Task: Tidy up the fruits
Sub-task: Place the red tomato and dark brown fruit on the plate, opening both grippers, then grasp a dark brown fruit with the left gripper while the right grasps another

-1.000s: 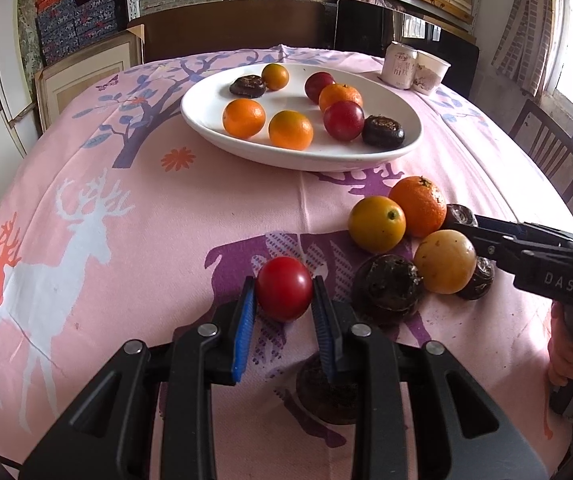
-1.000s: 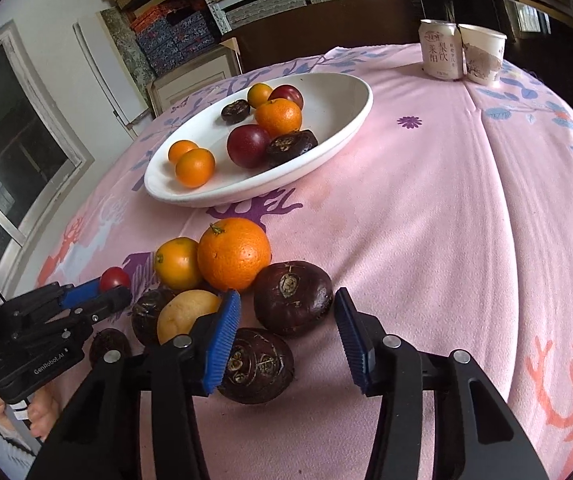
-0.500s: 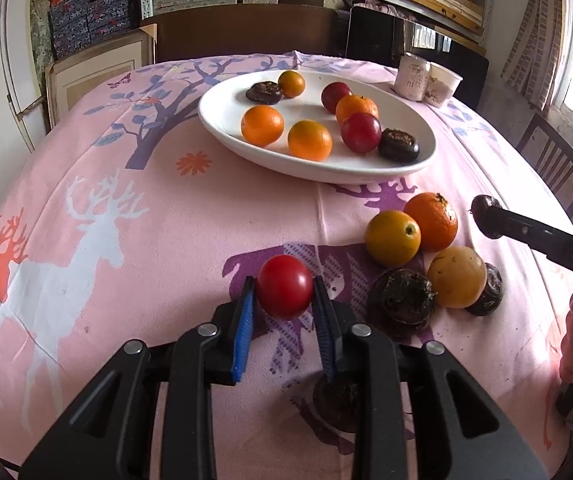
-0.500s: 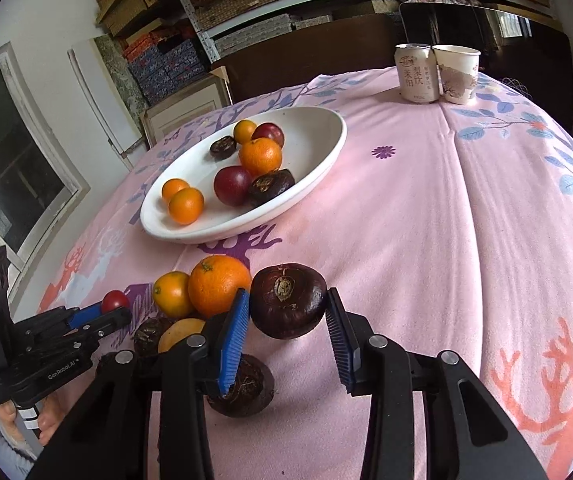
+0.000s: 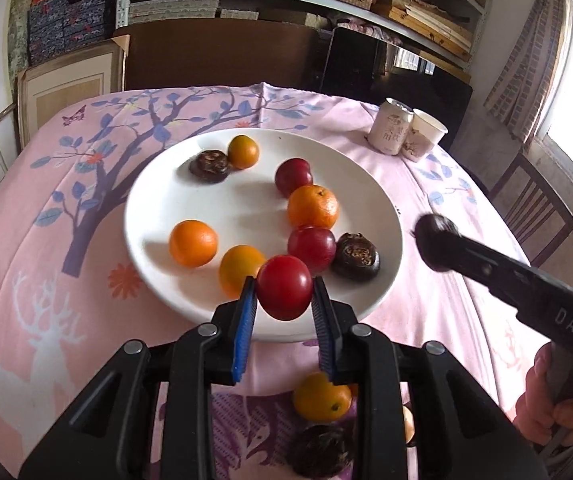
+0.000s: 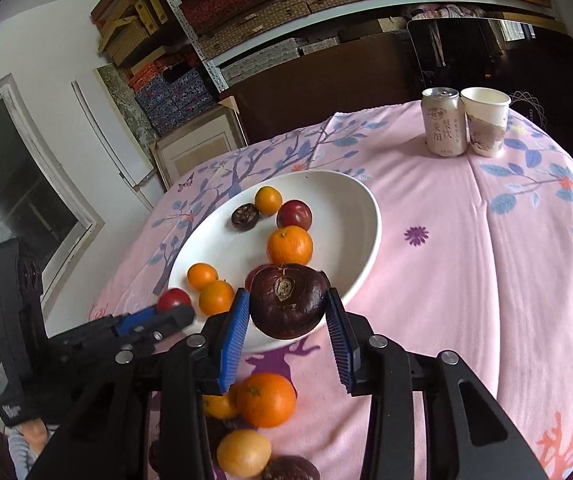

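My left gripper [image 5: 284, 310] is shut on a red tomato [image 5: 284, 293] and holds it over the near rim of the white plate [image 5: 158, 184]. The plate holds several fruits: oranges, red plums and dark water chestnuts. My right gripper [image 6: 286, 320] is shut on a dark water chestnut [image 6: 287, 300] and holds it above the plate's near right rim [image 6: 366, 264]. The right gripper with its chestnut also shows in the left wrist view [image 5: 434, 246], beside the plate's right edge. The left gripper with the tomato shows in the right wrist view [image 6: 172, 300].
Loose fruits lie on the pink tablecloth near me: an orange [image 6: 265, 399], a yellow fruit [image 6: 243, 452] and dark chestnuts [image 5: 320, 454]. A drink can [image 6: 444, 122] and a paper cup [image 6: 485, 125] stand at the far right. A chair [image 5: 534, 208] stands by the table.
Both grippers lifted their fruit off the cloth and moved forward to the plate. The right gripper closed on the water chestnut.
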`<state>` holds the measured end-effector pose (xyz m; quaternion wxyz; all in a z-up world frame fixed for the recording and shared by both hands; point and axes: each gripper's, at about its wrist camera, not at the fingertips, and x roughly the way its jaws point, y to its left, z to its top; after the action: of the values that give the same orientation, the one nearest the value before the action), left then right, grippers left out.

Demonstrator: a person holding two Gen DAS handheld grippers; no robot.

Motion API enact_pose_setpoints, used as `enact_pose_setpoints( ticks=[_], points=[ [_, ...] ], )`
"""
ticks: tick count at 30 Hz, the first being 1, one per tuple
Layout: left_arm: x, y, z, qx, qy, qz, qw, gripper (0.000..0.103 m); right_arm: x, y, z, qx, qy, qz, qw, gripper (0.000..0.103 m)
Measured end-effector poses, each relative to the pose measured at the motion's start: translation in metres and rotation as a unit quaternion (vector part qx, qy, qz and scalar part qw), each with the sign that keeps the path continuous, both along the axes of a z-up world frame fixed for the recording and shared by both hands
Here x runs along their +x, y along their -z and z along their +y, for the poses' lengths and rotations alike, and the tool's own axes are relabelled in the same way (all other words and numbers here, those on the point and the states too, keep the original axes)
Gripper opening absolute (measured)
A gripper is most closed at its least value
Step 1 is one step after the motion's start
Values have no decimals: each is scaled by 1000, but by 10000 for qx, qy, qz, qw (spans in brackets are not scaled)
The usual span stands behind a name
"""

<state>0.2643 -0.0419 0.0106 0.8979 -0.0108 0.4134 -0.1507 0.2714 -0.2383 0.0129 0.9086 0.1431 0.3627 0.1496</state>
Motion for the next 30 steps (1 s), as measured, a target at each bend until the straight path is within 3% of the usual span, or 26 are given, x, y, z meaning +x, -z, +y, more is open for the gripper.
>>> enact_pose_setpoints(
  ticks=[3,8,9,10,11,12,21,25,30],
  points=[
    [3,12,-20,310,218,-53,9993,27,23,4,5,-81,37,-5,10000,39],
    [14,30,-26,371,319,35,9988,28,51,28,11,-303,75,189,9993,40],
    [15,32,-26,377,330,2,9987,32,53,32,11,-337,59,213,9992,41],
    [17,33,-25,380,299,-22,9988,35,52,33,10,-351,111,153,9992,43],
    [18,33,-23,282,278,11,9992,40,51,31,9,-372,161,86,9991,54],
    [18,32,-20,202,265,7,9994,42,49,29,7,-360,178,4,9992,58],
    [-2,14,14,108,-121,-193,9997,43,8,4,-2,-179,167,-416,9988,59],
    [-25,12,39,-56,-454,-201,9987,50,-21,10,-8,-174,169,-446,9987,59],
    [-73,20,61,73,-738,-119,9972,53,-62,25,-14,-254,176,-367,9988,59]
  ],
)
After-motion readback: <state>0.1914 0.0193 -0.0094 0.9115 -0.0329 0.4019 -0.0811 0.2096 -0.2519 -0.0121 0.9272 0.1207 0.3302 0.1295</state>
